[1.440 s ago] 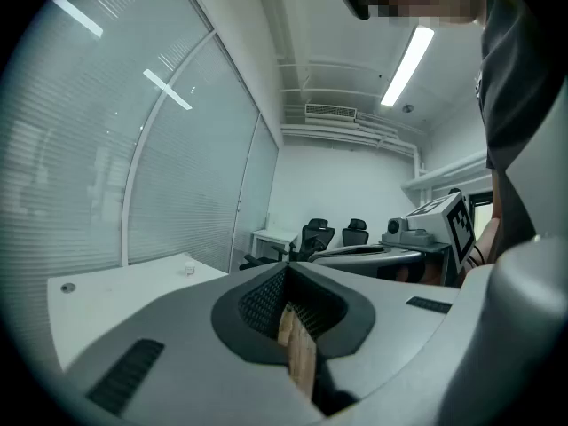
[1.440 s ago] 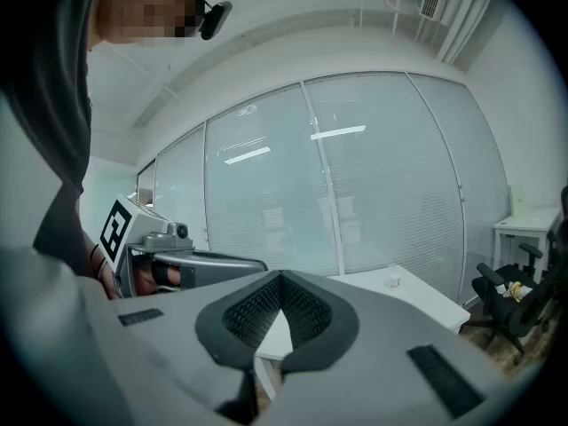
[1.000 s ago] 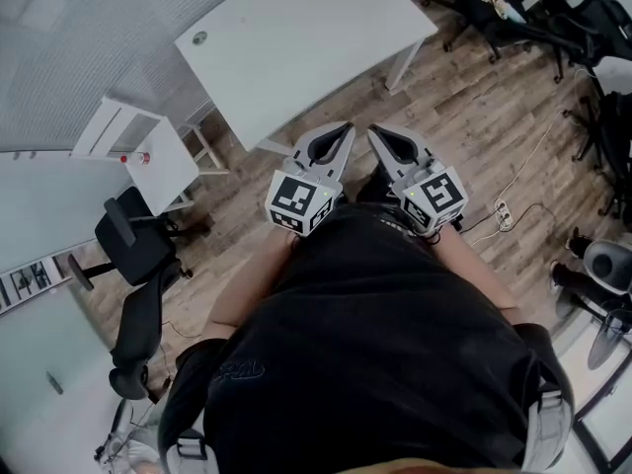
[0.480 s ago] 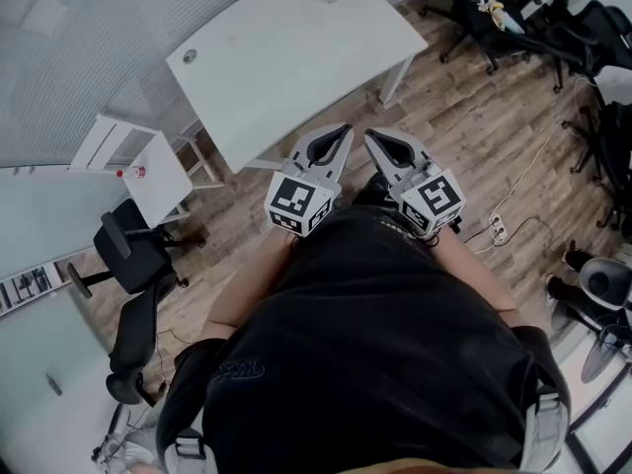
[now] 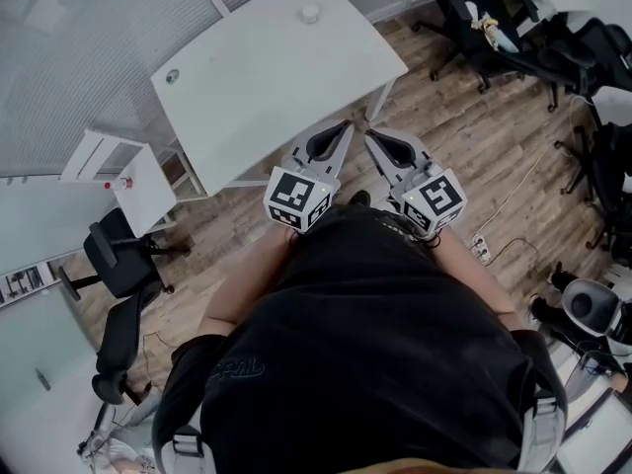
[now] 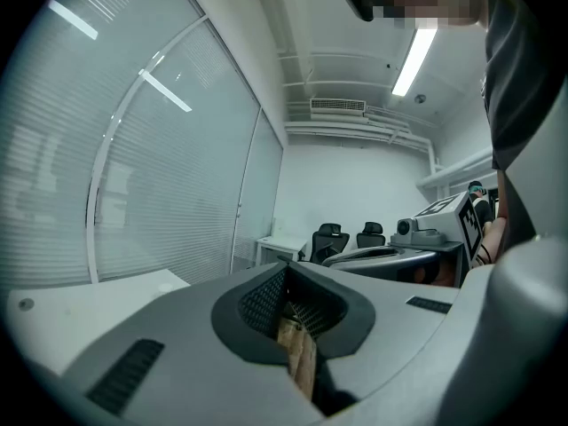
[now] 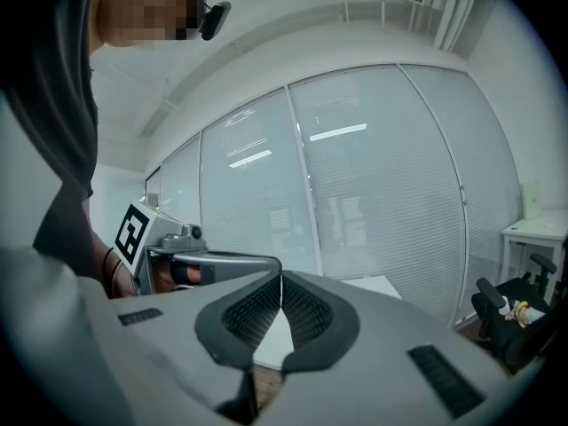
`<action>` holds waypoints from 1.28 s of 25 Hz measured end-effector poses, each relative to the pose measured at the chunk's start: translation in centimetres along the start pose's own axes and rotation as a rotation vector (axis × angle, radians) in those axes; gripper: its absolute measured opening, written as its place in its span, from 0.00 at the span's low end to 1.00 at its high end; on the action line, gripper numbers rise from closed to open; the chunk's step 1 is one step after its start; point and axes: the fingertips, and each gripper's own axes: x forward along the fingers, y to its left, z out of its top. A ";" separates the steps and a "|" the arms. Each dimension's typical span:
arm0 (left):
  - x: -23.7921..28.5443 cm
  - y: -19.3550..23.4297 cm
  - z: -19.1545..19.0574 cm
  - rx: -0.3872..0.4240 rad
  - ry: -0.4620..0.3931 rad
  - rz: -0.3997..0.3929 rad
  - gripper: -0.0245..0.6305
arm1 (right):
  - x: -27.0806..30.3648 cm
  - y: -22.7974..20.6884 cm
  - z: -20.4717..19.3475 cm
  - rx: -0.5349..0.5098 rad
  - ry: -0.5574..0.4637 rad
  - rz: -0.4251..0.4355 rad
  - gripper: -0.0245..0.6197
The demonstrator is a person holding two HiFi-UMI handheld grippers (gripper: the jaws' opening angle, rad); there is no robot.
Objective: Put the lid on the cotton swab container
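In the head view a small white round container (image 5: 309, 13) stands near the far edge of the white table (image 5: 267, 77). A small grey disc (image 5: 173, 77) lies at the table's left corner; whether it is the lid I cannot tell. My left gripper (image 5: 344, 128) and right gripper (image 5: 372, 137) are held side by side in front of the person's torso, short of the table's near edge. Both are shut with nothing between the jaws. The left gripper view shows its jaws (image 6: 286, 272) closed; the right gripper view shows the same of its own (image 7: 281, 280).
A small white side table (image 5: 118, 171) with a red-capped item stands at the left, with a black office chair (image 5: 118, 255) below it. More black chairs (image 5: 484, 28) crowd the upper right. A cable and power strip (image 5: 482, 247) lie on the wooden floor. A glass wall with blinds (image 6: 133, 167) runs behind the table.
The white table has slid down and to the left in the head view, as the person walks toward it. Both grippers stay shut and side by side.
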 end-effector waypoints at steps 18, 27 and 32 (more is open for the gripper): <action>6.4 -0.3 -0.9 -0.015 0.048 -0.087 0.06 | -1.1 -6.1 -1.5 0.095 0.015 -0.061 0.08; 9.2 1.8 -0.4 -0.027 0.050 -0.123 0.06 | 0.8 -8.7 -1.1 0.098 0.019 -0.076 0.08; 10.4 4.3 0.3 -0.028 0.047 -0.135 0.06 | 3.3 -10.0 -0.5 0.100 0.020 -0.075 0.08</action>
